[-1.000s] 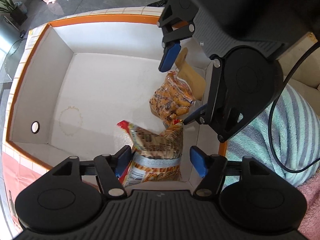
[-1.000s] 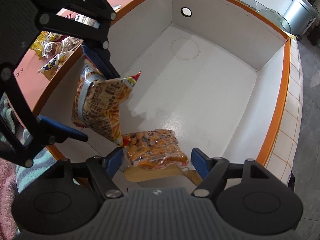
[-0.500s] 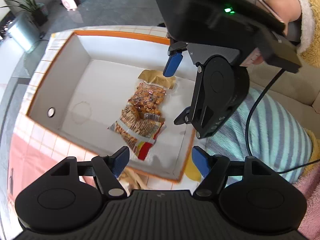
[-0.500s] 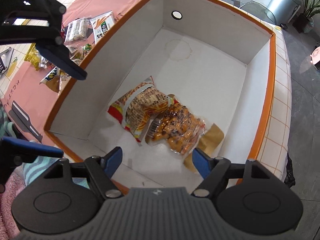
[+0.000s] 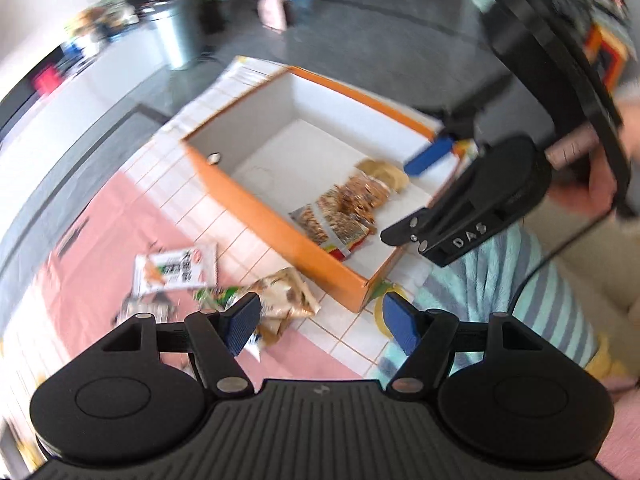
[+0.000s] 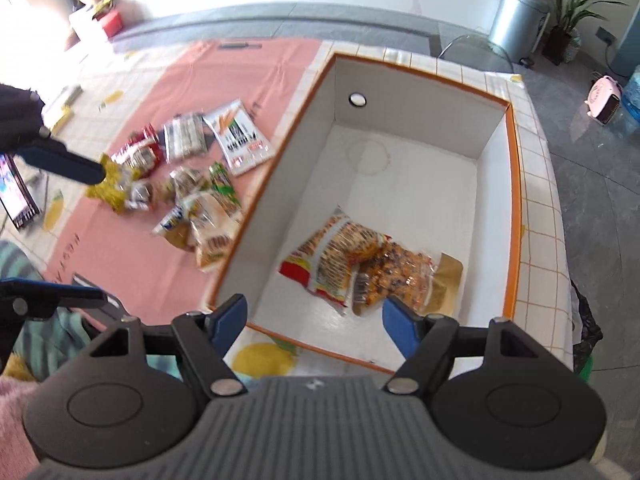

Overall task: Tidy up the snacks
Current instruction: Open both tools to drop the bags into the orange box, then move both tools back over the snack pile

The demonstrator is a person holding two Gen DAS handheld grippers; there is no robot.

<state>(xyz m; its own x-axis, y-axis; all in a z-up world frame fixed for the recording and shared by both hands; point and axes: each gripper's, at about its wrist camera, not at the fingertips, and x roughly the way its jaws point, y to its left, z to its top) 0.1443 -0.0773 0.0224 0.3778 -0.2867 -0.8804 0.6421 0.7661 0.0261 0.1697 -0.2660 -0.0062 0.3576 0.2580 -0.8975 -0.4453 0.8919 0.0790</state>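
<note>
An orange box with white inside (image 6: 516,184) (image 5: 248,200) stands on the tiled table. Two snack bags lie in its near right corner: a red-and-yellow bag (image 6: 328,264) (image 5: 324,224) and an orange snack bag (image 6: 396,272) (image 5: 362,196) overlapping it. A pile of several loose snack packets (image 6: 192,176) (image 5: 224,284) lies on the pink cloth left of the box. My left gripper (image 5: 320,322) is open and empty above the packets beside the box. My right gripper (image 6: 314,322) is open and empty above the box's near edge.
A pink cloth (image 6: 128,264) covers the table left of the box. A striped teal towel (image 5: 500,300) lies at the near side. A metal bin (image 6: 516,20) and a plant (image 6: 572,12) stand on the floor beyond the table.
My left gripper let go of the red-and-yellow bag, which now lies in the box beside the orange bag. Both grippers have pulled up and back; the left has swung left towards the loose packets.
</note>
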